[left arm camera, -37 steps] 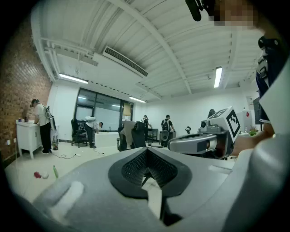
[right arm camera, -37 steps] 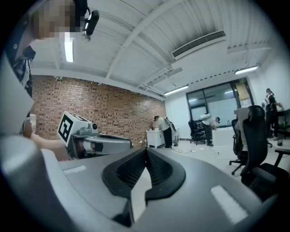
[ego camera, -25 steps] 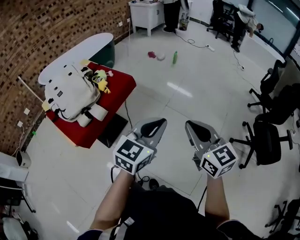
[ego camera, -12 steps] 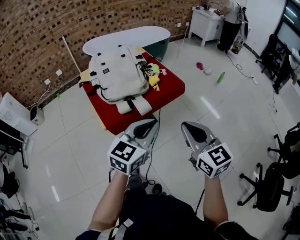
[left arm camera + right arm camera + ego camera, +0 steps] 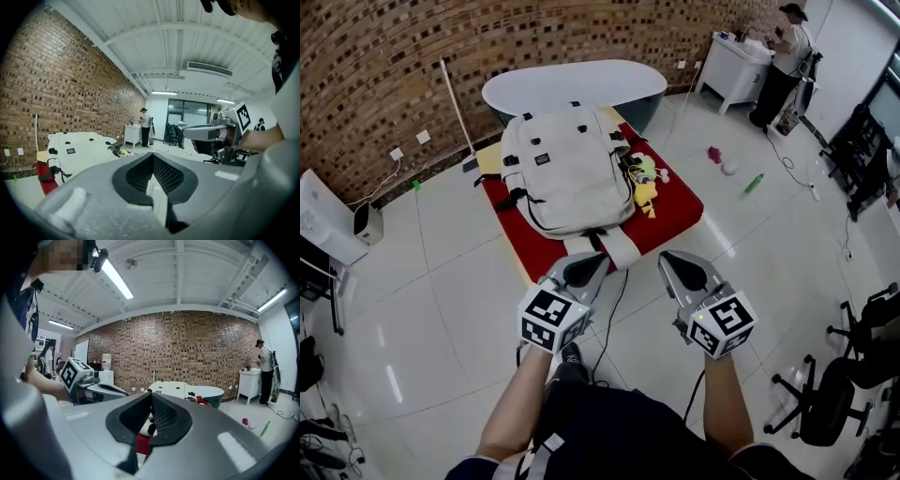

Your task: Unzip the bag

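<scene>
A cream-white backpack [image 5: 570,169] lies flat on a low red-covered table [image 5: 675,208] in the head view, with yellow toys [image 5: 643,186] at its right side. It also shows in the left gripper view as the backpack [image 5: 77,149] at the left, and in the right gripper view as the backpack [image 5: 169,389] beyond the jaws. My left gripper [image 5: 584,269] and right gripper [image 5: 682,268] hover side by side just short of the table's near edge, both shut and empty. Neither touches the bag.
A white oval table [image 5: 572,86] stands behind the red one by the brick wall. A person [image 5: 780,58] stands at a white cabinet far right. Small items, among them a green bottle [image 5: 754,183], lie on the tiled floor. Office chairs [image 5: 825,422] sit at the right.
The view has swung and moved in toward the red table; the backpack now lies straight ahead and closer. Both grippers stay shut and side by side.
</scene>
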A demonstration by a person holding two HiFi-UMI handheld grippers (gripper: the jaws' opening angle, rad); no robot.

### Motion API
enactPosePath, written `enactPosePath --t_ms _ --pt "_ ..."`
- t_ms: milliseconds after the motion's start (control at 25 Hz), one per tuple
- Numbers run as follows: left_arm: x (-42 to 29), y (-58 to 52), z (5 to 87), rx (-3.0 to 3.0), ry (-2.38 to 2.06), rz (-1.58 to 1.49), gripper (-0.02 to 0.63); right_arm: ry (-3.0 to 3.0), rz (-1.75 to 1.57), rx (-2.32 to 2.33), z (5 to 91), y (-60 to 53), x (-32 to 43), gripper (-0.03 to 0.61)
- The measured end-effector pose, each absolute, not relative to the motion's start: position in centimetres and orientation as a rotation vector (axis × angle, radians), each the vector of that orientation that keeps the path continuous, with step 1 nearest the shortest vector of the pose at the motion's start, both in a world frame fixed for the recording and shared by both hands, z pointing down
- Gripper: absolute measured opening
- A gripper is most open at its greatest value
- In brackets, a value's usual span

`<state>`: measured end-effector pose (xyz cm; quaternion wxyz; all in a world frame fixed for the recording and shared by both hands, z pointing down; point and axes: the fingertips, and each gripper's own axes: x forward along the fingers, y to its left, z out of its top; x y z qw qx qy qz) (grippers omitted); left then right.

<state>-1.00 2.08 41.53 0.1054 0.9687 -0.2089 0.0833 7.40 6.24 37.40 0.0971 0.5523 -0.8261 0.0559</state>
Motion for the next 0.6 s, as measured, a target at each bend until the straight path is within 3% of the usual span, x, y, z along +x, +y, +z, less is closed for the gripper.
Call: enactPosePath --t_ms 600 --pt "-0.2 -7.7 48.7 2.754 -0.560 0.380 0.003 -2.315 0.261 1.578 43.1 -6.6 9.8 0.003"
